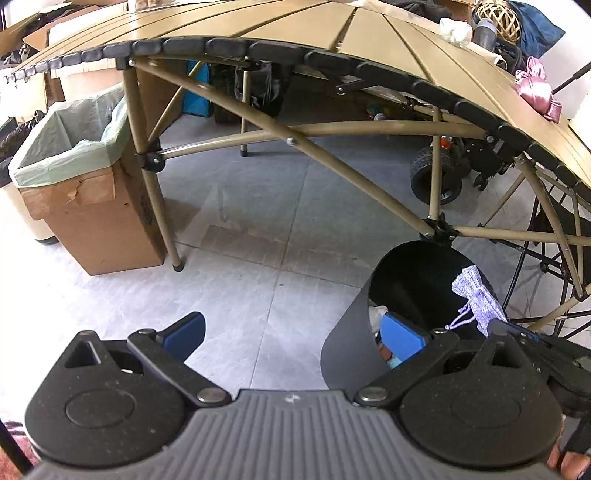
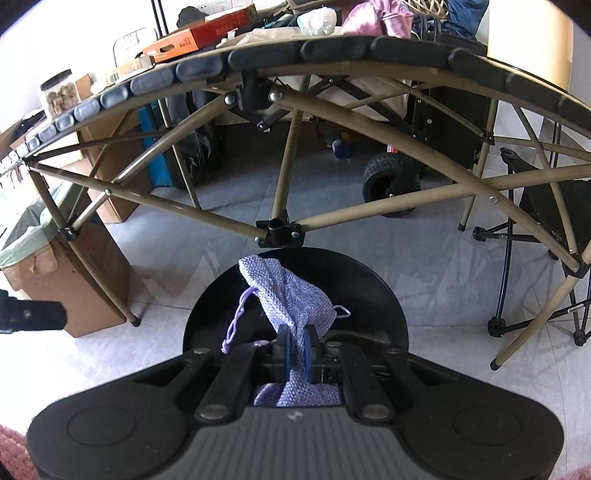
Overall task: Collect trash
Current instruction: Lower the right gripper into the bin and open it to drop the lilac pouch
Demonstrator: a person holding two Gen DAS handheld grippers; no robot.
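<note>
Over the mouth of a black bin [image 2: 295,291] on the floor, just in front of the folding worktop [image 1: 295,22], the right gripper [image 2: 295,354] has its jaws clamped together on a lilac knitted pouch [image 2: 284,291]. The pouch sticks up past the blue pads [image 2: 283,354], its drawstring [image 2: 234,325] dangling to the left, and its lower end bunches behind the jaws. In the left wrist view the same pouch [image 1: 476,299] hangs at the bin's rim, with other scraps lying inside the bin [image 1: 417,280].

The left gripper [image 1: 295,332] has its jaws wide apart and holds nothing; one blue pad [image 1: 402,338] sits close against the bin's near wall, though I cannot tell whether it touches it.

The step in hand looks like dropping the pouch into the bin. The next move calls for the right jaws to part while the pouch is squarely above the opening, so the cord does not catch on the rim. Further pieces, such as a white wad [image 1: 456,29] on the worktop, may be next. A lined cardboard box [image 1: 70,166] stands beside the worktop's leg.
</note>
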